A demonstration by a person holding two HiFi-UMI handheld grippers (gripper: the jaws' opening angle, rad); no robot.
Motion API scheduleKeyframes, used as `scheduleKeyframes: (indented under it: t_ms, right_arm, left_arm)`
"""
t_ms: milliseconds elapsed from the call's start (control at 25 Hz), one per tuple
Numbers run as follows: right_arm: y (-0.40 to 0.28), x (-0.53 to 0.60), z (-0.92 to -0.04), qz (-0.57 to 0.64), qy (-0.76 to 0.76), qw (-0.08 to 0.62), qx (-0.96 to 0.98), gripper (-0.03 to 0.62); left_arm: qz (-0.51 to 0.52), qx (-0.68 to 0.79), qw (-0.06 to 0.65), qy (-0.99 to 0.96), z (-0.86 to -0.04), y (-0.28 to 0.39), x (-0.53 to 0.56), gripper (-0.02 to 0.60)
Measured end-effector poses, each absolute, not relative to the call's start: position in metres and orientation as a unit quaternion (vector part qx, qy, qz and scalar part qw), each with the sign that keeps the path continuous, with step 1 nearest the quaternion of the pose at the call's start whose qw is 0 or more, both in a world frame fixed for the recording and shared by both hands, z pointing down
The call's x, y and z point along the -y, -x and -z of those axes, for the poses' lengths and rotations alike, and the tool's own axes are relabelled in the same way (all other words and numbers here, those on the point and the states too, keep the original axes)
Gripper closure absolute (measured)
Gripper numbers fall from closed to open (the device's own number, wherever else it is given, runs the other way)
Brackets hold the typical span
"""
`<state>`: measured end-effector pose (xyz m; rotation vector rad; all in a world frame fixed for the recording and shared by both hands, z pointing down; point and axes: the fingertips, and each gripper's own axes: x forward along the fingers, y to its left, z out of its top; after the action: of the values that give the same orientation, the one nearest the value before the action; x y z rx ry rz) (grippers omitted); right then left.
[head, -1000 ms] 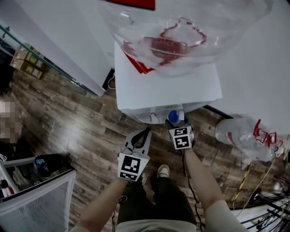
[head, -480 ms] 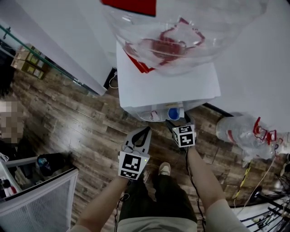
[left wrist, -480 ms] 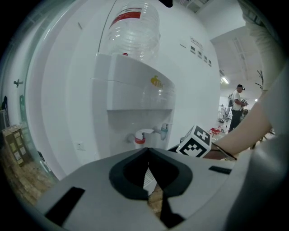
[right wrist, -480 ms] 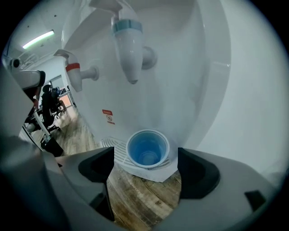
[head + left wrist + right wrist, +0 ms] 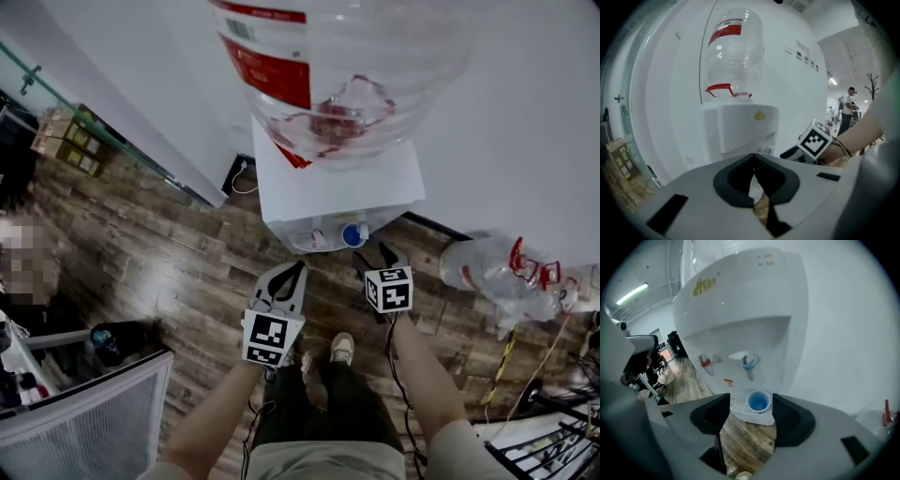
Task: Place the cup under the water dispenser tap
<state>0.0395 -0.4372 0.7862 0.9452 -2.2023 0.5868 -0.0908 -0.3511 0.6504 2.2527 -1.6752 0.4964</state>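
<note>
Probably light, easily crushed cup: pinch gently mid-wall. Right gripper closing on nothing; left gripper pressed together, empty.

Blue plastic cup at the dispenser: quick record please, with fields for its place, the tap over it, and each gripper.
object: small blue plastic cup
place: upright on the white drip tray
above it: blue-handled tap of the white water dispenser
left gripper: jaws together, nothing held
right gripper: jaws apart and closing, nothing between them, clear of the cup
task state: cup looks placed
</note>
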Motion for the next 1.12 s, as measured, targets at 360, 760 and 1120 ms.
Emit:
scheduleKeyframes:
  t_ms: [360,760,1120]
  right_arm:
    - [-0.057,0.408,-0.649,-0.218,-0.387,0.269,0.855,0.452]
    - [-0.049,0.366,-0.498,-0.161,-0.378,0.207,0.888,0.51]
    - [-0.06,0.327,-0.36,-0.101,-0.382,0.128,0.91,0.546]
  left_arm:
    - [-0.17,0.572,0.134,-0.791,-0.572,0.087,0.335,0.575]
    - [-0.159,0.557,0.104,-0.809,-0.485,0.085,0.311,0.575]
    - [-0.129,0.551,0.07,-0.822,-0.38,0.084,0.283,0.575]
